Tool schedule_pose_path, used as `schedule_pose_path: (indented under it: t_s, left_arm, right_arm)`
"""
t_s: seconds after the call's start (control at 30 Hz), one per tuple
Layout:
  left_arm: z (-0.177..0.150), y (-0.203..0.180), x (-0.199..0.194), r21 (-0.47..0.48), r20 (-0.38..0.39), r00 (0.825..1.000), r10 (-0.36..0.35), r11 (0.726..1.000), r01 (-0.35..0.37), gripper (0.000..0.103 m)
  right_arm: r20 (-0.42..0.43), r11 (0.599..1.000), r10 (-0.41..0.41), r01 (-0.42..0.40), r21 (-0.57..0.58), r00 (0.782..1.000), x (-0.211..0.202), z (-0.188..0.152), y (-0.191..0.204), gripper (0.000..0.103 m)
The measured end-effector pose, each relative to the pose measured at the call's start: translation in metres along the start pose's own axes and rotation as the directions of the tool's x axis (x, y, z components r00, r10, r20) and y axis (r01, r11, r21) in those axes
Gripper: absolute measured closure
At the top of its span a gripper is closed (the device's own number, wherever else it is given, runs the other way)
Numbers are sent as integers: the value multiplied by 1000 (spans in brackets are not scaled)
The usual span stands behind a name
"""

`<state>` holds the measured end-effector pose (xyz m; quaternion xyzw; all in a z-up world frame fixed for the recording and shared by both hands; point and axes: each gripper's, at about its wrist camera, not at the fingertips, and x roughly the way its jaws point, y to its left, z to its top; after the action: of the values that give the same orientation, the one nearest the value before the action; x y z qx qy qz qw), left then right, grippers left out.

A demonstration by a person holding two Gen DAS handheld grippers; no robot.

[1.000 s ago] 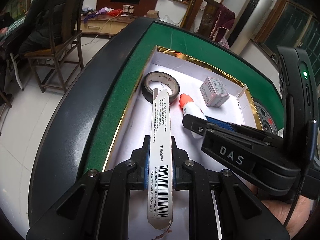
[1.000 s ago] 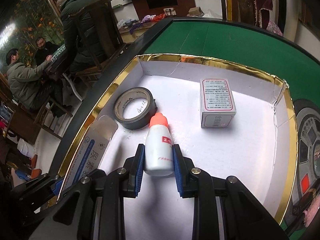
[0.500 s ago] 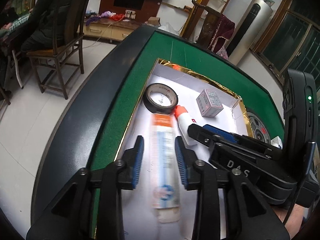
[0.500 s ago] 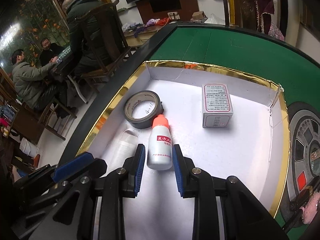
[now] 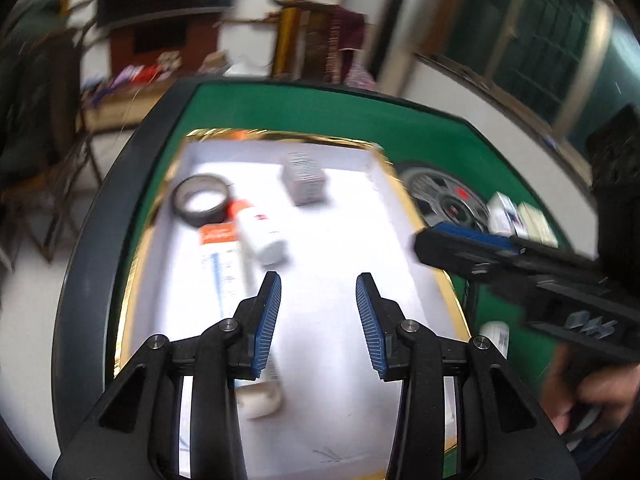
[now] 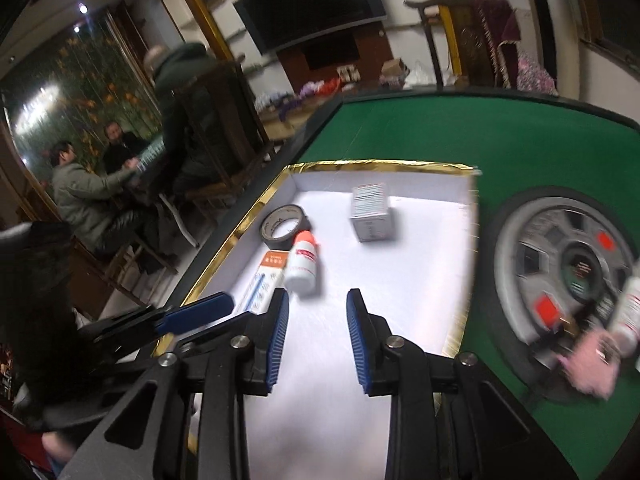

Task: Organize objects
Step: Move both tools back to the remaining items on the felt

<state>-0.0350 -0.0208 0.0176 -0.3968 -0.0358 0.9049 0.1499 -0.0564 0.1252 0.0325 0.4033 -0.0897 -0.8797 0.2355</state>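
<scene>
Both sets of fingers, left gripper and right gripper, just opened, empty — I've left bottle and tube ahead-left in the tray.

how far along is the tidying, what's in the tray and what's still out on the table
Done: tape roll, white bottle, long carton and small box lie in the gold-rimmed tray. In hand: nothing; left gripper and right gripper have just opened, empty. Left: small boxes and another bottle on the green table.

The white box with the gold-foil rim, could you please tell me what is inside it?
Inside the box: black tape roll, orange-capped white bottle, long carton, small square carton. The near end is hidden.
</scene>
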Motion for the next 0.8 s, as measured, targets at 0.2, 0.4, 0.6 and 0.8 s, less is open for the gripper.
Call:
schedule_pose_path:
  t_s: [0.2, 0.4, 0.6, 0.8]
  left_arm:
    - [-8, -19, 25, 102, -32, 996, 84, 992, -80, 64]
    - [-11, -15, 32, 105, -82, 988, 132, 987, -123, 64]
    - [-6, -31, 2, 117, 6, 1000, -5, 993, 5, 64]
    - [-28, -118, -4, 325, -118, 948, -294, 891, 317, 64]
  right_arm:
    - [70, 998, -46, 44, 35, 997, -59, -37, -51, 57]
    - [44, 992, -86, 81, 99, 995, -76, -74, -102, 57]
    - [84, 984, -66, 51, 170, 994, -88, -69, -130, 57]
    - [120, 965, -47, 14, 261, 992, -98, -68, -153, 57]
